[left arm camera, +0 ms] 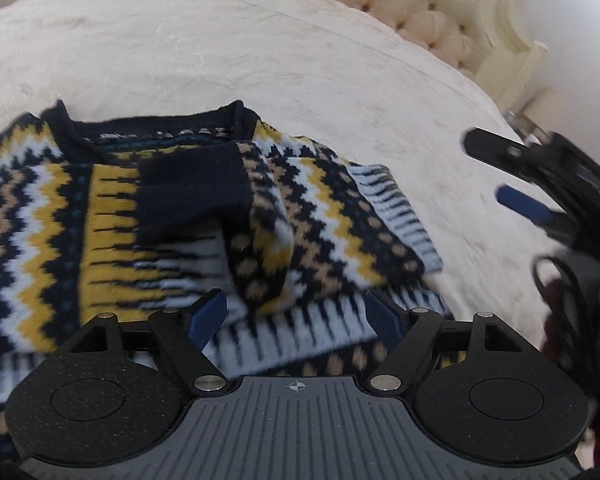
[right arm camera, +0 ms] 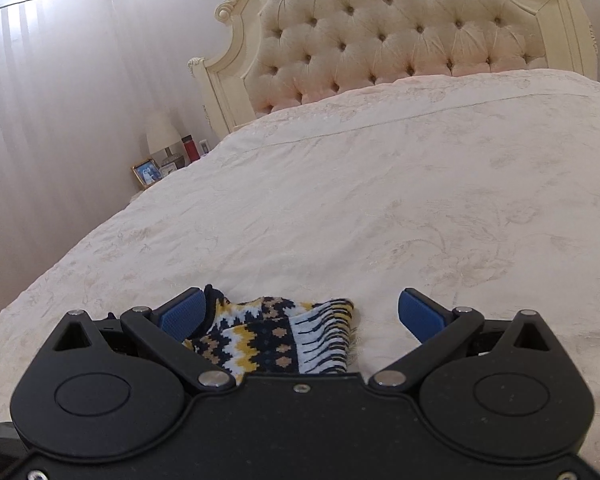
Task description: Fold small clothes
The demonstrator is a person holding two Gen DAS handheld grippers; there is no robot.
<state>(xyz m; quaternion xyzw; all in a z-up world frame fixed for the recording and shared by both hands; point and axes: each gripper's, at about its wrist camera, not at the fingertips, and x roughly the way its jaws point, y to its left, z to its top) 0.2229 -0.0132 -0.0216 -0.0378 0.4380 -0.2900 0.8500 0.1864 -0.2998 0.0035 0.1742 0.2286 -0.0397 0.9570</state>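
The patterned sweater (left arm camera: 172,216) lies on the bed (left arm camera: 260,60) right under the left tool (left arm camera: 296,318), its length running sideways off to that tool's left — so the left hand is nearer. The right tool (right arm camera: 300,314) sits at the sweater's right edge. Both tools gape, gripping nothing; the navy, yellow and white knit has one navy-cuffed sleeve (left arm camera: 196,192) folded across its front.

Both claws, left claw (left arm camera: 296,314) and right claw (right arm camera: 302,314), have black linkages, silver screws, blue ribbed pads.

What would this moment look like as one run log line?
task: fold small clothes | sweater: sleeve folded in, on bed | left gripper: open over sweater | right gripper: open, holding nothing
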